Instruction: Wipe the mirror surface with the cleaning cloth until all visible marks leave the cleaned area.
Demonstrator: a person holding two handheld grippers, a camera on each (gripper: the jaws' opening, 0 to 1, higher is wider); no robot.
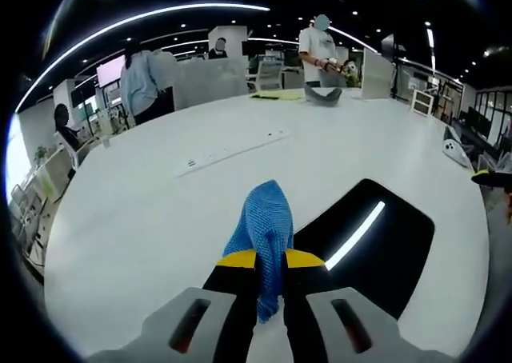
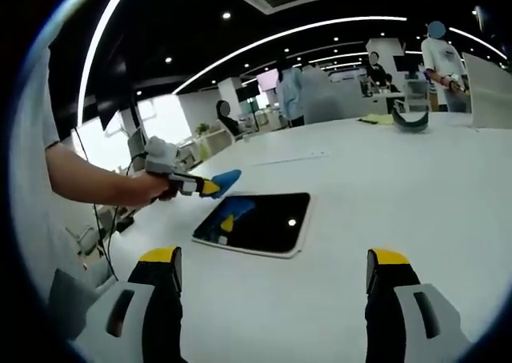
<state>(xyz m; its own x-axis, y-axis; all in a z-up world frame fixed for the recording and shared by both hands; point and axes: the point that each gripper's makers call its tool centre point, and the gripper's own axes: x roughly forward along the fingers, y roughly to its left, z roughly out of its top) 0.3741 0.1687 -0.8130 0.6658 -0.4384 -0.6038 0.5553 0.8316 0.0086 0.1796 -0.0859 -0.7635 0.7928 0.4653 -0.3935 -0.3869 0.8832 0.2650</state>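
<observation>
Left gripper (image 1: 270,261) jaws clamp the blue cloth (image 1: 264,227) above the mirror (image 2: 254,223); right gripper (image 2: 272,271) jaws wide, empty. Lower cloth flat, overlap strokes edge to edge.

The right hand-held gripper (image 2: 272,279) rises from the bottom, its two yellow-tipped jaws far apart with nothing between them. Beyond them a flat mirror (image 2: 264,223) with a pale edge lies on the big white counter (image 2: 400,195). A small light spot and a blue and yellow shape show in the dark glass. From the left a person's hand (image 2: 148,189) comes in with the left hand-held gripper (image 2: 210,187). Its yellow-tipped jaws are closed on a blue cloth (image 2: 226,178), which hangs just above the mirror's near left edge. Far back on the counter sits a grey thing (image 2: 410,120), and people stand beyond it.
</observation>
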